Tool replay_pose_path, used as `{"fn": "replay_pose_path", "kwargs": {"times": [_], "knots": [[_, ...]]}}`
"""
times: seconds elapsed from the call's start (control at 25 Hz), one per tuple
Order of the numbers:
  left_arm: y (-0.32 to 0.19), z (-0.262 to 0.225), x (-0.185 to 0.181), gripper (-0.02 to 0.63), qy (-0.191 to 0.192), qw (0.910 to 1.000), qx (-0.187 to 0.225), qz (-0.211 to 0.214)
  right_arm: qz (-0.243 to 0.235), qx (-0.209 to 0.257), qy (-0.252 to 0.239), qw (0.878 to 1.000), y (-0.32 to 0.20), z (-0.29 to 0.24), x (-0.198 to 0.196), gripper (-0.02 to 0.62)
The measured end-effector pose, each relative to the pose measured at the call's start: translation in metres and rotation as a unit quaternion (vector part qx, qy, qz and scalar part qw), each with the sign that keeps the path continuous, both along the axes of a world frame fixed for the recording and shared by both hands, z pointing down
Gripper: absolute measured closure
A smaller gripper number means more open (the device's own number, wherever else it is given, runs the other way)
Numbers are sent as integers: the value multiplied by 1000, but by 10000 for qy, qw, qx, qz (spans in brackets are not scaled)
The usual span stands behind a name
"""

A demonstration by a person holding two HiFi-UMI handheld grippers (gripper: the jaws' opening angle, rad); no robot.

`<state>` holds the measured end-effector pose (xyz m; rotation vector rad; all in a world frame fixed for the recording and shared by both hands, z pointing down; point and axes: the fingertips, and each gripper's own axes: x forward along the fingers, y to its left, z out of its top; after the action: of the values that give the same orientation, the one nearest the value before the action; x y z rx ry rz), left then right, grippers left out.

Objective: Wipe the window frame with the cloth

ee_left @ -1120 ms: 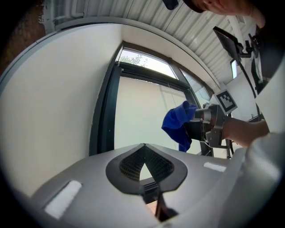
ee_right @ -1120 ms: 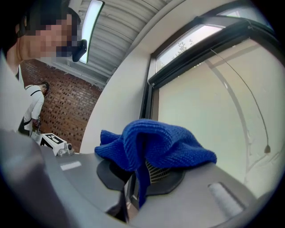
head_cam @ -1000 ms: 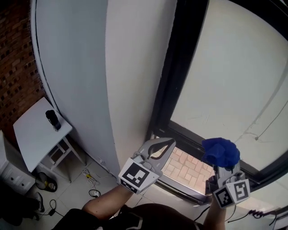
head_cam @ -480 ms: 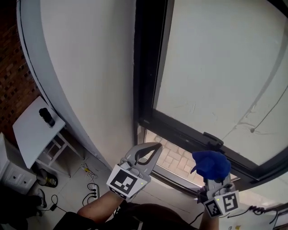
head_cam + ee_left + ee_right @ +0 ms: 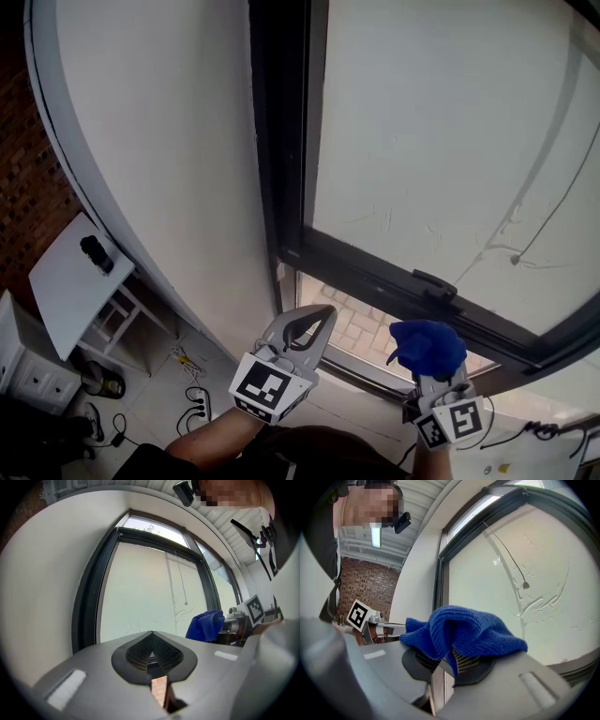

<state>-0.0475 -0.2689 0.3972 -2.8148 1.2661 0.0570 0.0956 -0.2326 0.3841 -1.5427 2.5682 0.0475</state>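
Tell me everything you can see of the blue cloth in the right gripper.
The blue cloth is deep blue, with a ribbed, knitted-looking weave. It is bunched into a loose lump with soft folds, not spread flat. The right gripper has its jaws shut on one fold, so most of the cloth sits piled over the jaw tips. It is held up before the dark lower window frame; no contact with frame or glass shows.
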Motion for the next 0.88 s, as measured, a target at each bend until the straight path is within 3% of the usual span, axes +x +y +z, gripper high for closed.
{"fn": "replay_pose_path", "kwargs": {"times": [0.28, 0.6, 0.88], "knots": [[3, 8, -3, 612, -90, 9997, -206, 29, 82, 24, 8, 10000, -1, -1, 0, 543], [8, 15, -4, 614, -155, 9997, -150, 144, 145, 19, 63, 9999, 0, 2, -2, 543], [2, 19, 9, 614, -232, 9994, -204, 132, 589, 80, 30, 9982, 2, -5, 20, 543]]}}
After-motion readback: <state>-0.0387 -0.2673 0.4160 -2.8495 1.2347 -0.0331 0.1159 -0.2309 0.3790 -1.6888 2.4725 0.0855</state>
